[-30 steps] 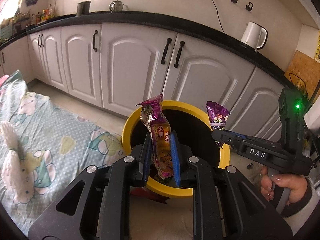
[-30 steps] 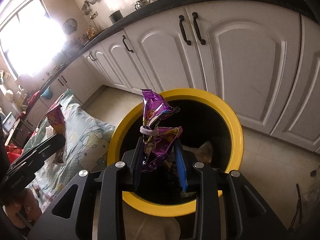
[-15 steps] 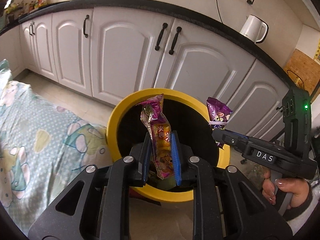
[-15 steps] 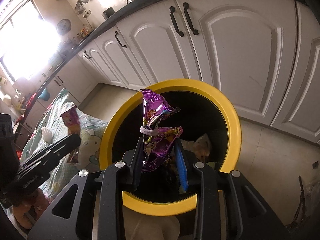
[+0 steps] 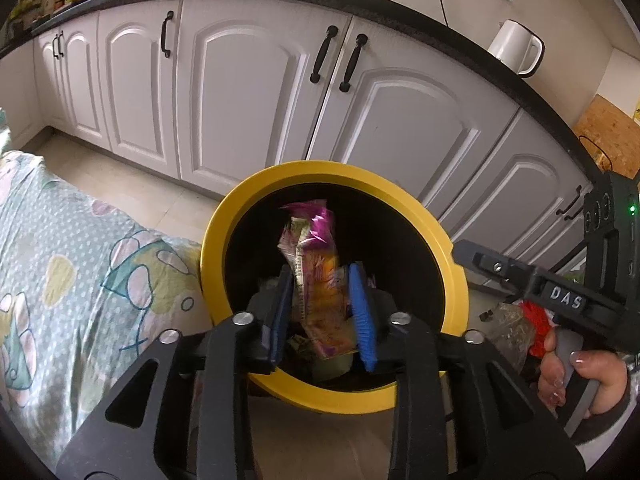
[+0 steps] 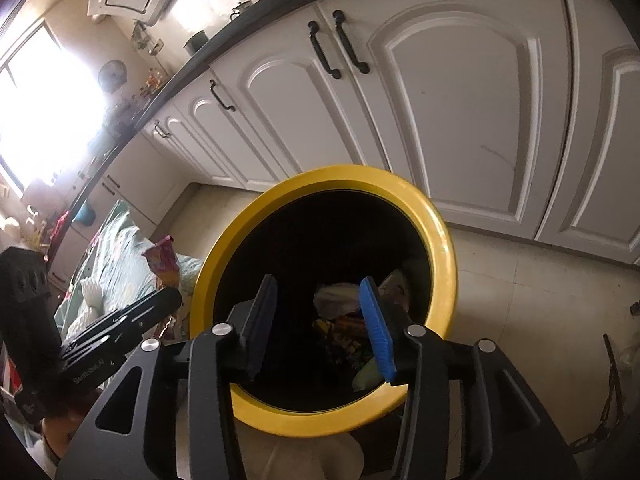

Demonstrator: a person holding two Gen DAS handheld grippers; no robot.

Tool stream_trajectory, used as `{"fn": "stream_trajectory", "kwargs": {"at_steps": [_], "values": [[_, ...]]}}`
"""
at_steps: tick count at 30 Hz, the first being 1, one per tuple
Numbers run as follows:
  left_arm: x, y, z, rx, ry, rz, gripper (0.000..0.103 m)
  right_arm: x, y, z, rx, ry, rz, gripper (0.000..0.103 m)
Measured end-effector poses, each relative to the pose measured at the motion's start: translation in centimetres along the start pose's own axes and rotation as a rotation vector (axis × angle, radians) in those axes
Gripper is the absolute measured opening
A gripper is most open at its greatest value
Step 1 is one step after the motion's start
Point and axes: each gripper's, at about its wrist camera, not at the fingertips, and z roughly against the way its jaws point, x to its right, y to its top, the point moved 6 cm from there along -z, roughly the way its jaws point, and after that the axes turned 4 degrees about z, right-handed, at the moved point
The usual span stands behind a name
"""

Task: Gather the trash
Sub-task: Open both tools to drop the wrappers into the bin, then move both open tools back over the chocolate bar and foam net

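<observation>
you hold both grippers above the mouth of the yellow-rimmed trash bin (image 5: 454, 276), angled down into it, so that anything you let go falls inside and not onto the floor.

left gripper (image 5: 322, 312): its jaws have just been opening. the purple and orange snack wrapper (image 5: 316, 280) is between them, blurred, its top tilted toward 11 o'clock. a gap shows on each side of it, so the pads no longer press on it; my reading is that it is dropping free. it sits over the dark opening, well inside the rim.

right gripper (image 6: 320, 320): its jaws have just been opening and stand moderately apart with nothing between them. below them, at the bottom of the bin, lies crumpled trash (image 6: 344, 320) toward 4 o'clock. whether your purple wrapper is among it cannot be told; the interior is too dark.

seen from the right wrist, the left gripper is at 8 o'clock, close to the rim. seen from the left wrist, the right gripper is at 3 o'clock, your hand (image 5: 580, 376) on its grip.

the patterned bedsheet (image 5: 60, 264) lies at 9 o'clock, its edge by the bin, so the bin is within easy reach of whatever you collect there.

judgement: the drop step is nearly done for both items.
</observation>
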Motion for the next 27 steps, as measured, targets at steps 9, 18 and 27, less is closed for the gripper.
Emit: {"fn": "stream_trajectory", "kwargs": {"at_steps": [9, 18, 27], "values": [[-1.3, -0.1, 1.9, 0.019, 0.013, 0.042, 0.073, 0.1, 0.9, 1.2, 0.048, -0.026, -0.016, 0.061], [-4.6, 0.0, 7.7, 0.123, 0.116, 0.066, 0.092, -3.0, 1.7, 2.1, 0.08, 0.017, 0.044, 0.065], [-8.7, -0.4, 14.3, 0.233, 0.246, 0.111, 0.092, -9.1, 2.4, 2.8, 0.114, 0.096, 0.156, 0.071]]}}
